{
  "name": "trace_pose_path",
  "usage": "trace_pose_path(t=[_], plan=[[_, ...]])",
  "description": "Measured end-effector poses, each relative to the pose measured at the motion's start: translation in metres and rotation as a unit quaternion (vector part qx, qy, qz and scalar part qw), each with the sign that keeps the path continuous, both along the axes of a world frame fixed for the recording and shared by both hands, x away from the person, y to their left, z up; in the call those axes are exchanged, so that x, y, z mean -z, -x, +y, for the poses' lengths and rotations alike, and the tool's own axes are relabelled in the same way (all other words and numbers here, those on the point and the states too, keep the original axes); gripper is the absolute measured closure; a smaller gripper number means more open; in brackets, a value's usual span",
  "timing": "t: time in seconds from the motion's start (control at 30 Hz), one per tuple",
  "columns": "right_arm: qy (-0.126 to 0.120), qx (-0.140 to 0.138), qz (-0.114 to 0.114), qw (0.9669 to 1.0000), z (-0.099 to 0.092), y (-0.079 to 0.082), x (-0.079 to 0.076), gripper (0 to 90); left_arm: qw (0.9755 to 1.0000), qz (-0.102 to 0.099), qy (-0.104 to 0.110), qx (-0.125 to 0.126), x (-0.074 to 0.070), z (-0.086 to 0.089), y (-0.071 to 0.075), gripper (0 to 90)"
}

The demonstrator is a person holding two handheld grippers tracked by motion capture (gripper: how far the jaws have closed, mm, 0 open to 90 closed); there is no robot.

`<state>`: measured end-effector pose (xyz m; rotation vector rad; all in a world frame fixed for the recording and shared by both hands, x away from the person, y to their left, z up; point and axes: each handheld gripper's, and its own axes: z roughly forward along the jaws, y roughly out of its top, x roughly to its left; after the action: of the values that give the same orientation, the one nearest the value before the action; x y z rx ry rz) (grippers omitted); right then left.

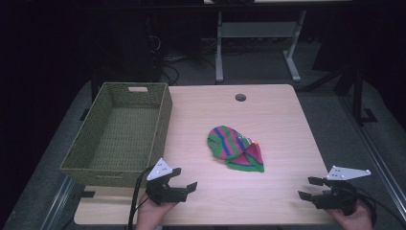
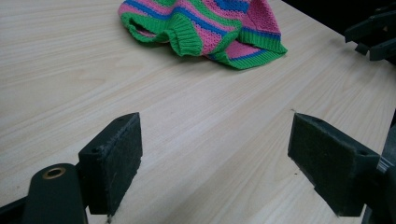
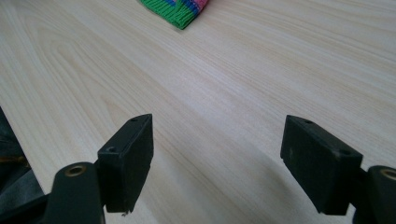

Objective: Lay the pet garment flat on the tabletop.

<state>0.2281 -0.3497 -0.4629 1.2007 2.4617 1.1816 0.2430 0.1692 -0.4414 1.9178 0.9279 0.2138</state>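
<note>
A knitted garment (image 1: 235,148) striped in pink, green and blue lies crumpled near the middle of the wooden table (image 1: 268,115). In the left gripper view the garment (image 2: 205,25) sits ahead of the jaws, well beyond them. My left gripper (image 1: 184,179) rests low at the front left, open, nothing between its pads. My right gripper (image 1: 306,188) is at the front right corner, also open and empty. In the right gripper view a green cuff of the garment (image 3: 180,10) shows at the top edge, far from the jaws.
A woven olive basket (image 1: 120,132) stands empty along the table's left side, just behind my left gripper. A round cable hole (image 1: 240,97) is near the far edge. Desk legs (image 1: 219,48) and cables stand on the floor beyond the table.
</note>
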Motion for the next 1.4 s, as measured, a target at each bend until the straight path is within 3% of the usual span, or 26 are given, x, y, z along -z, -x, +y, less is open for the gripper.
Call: trace_pose_path(t=[0.33, 0.63, 0.97, 1.07, 1.4], plan=[[0.001, -0.006, 0.006, 1.0, 0.0, -0.003, 0.001, 25.3, 1.0, 0.0, -0.003, 0.002, 0.001, -0.001, 0.0, 17.3], [0.004, -0.012, 0.001, 0.9999, 0.013, -0.014, -0.004, 23.1, 0.9999, -0.002, -0.005, 0.011, 0.003, -0.005, 0.001, 17.3], [0.0, -0.033, -0.01, 0.9994, 0.033, -0.03, -0.023, 20.8, 0.9999, -0.009, -0.006, 0.009, 0.0, -0.003, 0.0, 17.2], [-0.003, -0.041, -0.007, 0.9991, 0.039, -0.035, -0.028, 21.5, 0.9999, -0.009, -0.006, 0.007, 0.0, -0.003, 0.0, 17.2], [0.019, -0.077, 0.01, 0.9968, 0.06, -0.058, -0.042, 19.7, 0.9998, -0.007, -0.012, 0.014, 0.002, -0.007, 0.001, 16.7]])
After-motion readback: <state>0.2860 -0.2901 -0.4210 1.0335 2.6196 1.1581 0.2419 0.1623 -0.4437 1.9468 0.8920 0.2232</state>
